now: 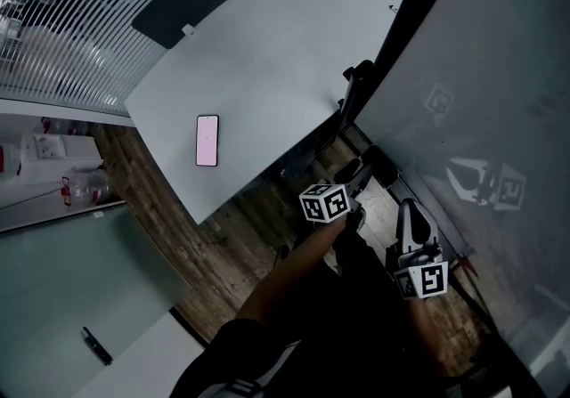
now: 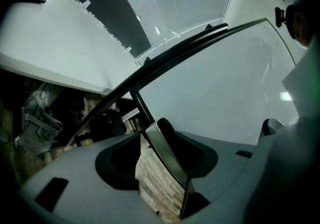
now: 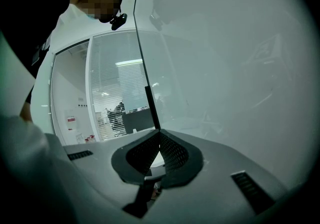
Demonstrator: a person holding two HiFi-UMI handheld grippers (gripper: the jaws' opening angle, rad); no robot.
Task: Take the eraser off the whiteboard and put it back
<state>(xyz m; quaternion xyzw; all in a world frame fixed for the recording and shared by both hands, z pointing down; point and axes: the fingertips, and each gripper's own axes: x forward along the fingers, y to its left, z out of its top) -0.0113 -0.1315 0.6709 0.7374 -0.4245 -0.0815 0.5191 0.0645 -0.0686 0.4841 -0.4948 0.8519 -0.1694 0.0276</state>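
- The whiteboard (image 1: pixel 481 76) fills the right side. Its black stand (image 1: pixel 354 93) rises between it and the white counter (image 1: pixel 285 40).
- Our left hand-held gripper (image 1: pixel 356 181) is low by the board's bottom edge, jaws spread wide and gripping nothing. A thin grey strip (image 2: pixel 167 155) slants across the gap, with wooden floor (image 2: pixel 155 183) behind it.
- Our right hand-held gripper (image 1: pixel 405 209), just beside it, faces the board with its tips together and empty.
- A phone (image 1: pixel 207 140) lies alone on the counter.
- A dark block, possibly the eraser (image 1: pixel 378 165), sits on the board's ledge just ahead of the left one. We cannot be sure.
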